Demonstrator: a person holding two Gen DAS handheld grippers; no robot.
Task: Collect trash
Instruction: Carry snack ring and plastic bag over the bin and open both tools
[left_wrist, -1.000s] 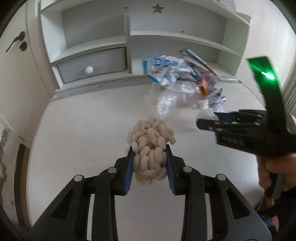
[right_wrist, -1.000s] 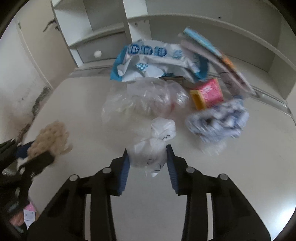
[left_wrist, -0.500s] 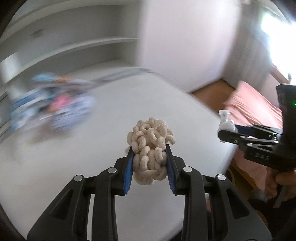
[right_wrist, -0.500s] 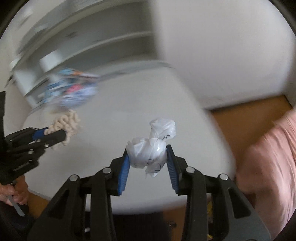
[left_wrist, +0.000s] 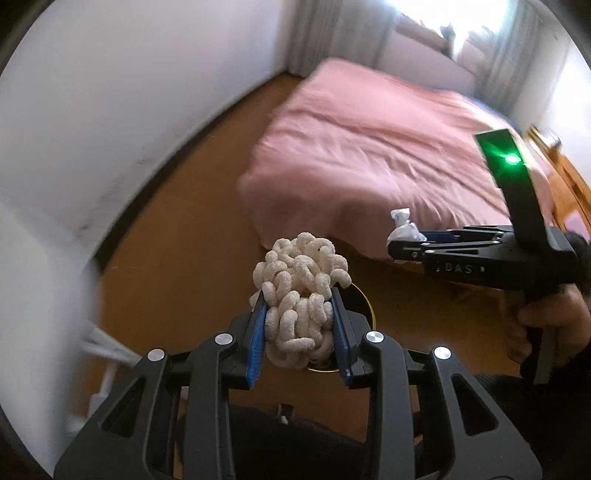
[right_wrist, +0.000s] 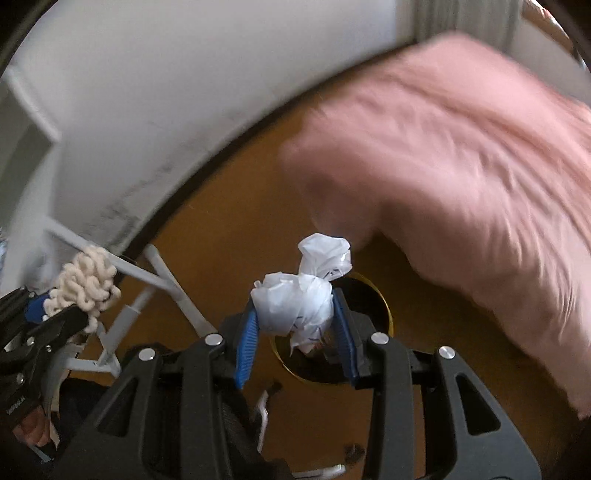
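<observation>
Blue-padded fingers (left_wrist: 258, 339) of our left gripper (left_wrist: 300, 334) are clamping a clump of puffed corn snacks (left_wrist: 301, 291) btwn them, w/ most of the clump bulging above the tips. Our right gripper (right_wrist: 295, 330) is pinching a knotted white plastic bag (right_wrist: 301, 295) the same way, pads pressing both sides, its twisted top sticking up past the tips. We're holding both grippers tilted steeply down over a wooden floor (left_wrist: 177, 258). Directly under each load a dark round bin w/ a gold rim (right_wrist: 384, 306) is showing, mostly hidden behind the trash and the fingers. In the left view we're seeing the right gripper side-on at the right edge, a hand (left_wrist: 543, 325) wrapped round its handle and a green light glowing on its top. A bed w/ a pink cover (left_wrist: 369, 147) is filling the background, just beside the bin, w/ a white wall (left_wrist: 110, 92) to the left. Bkgd is motion-blurred in both views.
</observation>
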